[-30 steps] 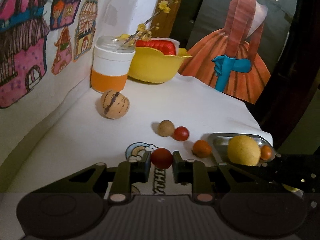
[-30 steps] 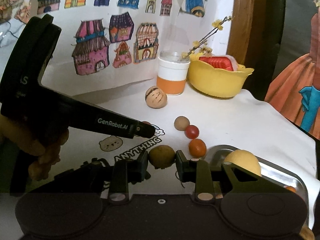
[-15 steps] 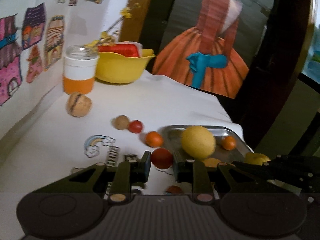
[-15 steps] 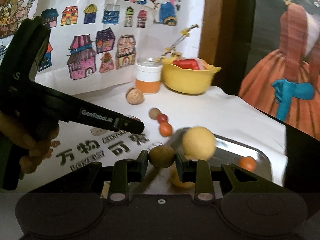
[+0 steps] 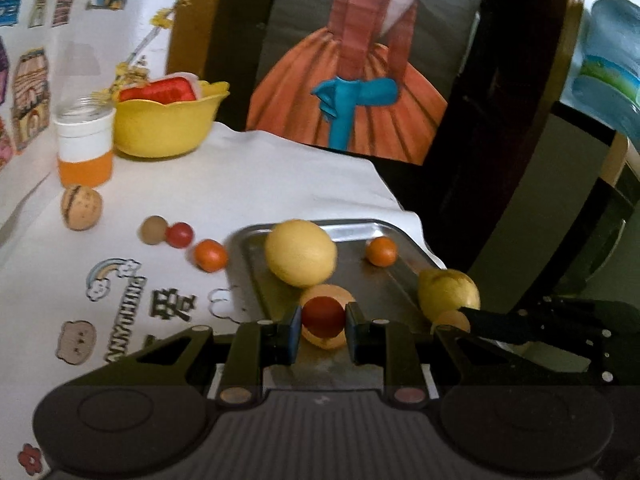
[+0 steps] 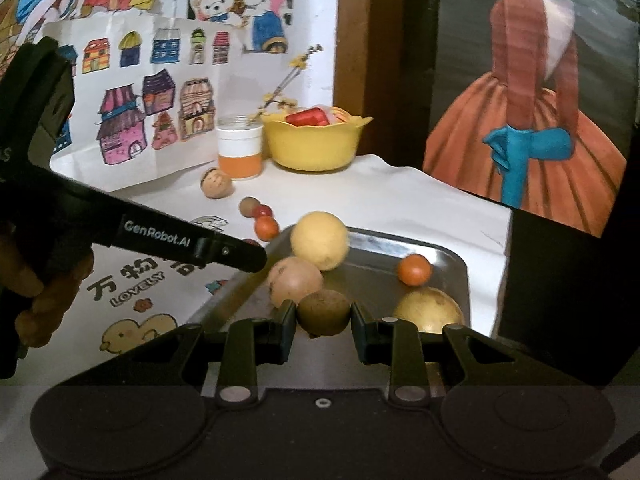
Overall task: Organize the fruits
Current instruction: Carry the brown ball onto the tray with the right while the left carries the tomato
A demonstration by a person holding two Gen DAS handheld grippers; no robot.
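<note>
Since both carry fruit to the metal tray (image 6: 448, 254), the left gripper (image 5: 322, 322) pinches a red fruit (image 5: 322, 316) above it — the right gripper (image 6: 323, 318) clamps a brown fruit (image 6: 323, 312).

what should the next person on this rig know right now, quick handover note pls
Left gripper: shut on a red fruit, held over the metal tray.
Right gripper: shut on a brown fruit, also over the tray.
Done: in the tray are a big yellow fruit, a small orange fruit, a peach-coloured one and a yellow-green one.
Left: release both, then fetch the tan ball, red ball, orange ball and striped nut-like fruit on the cloth.
</note>
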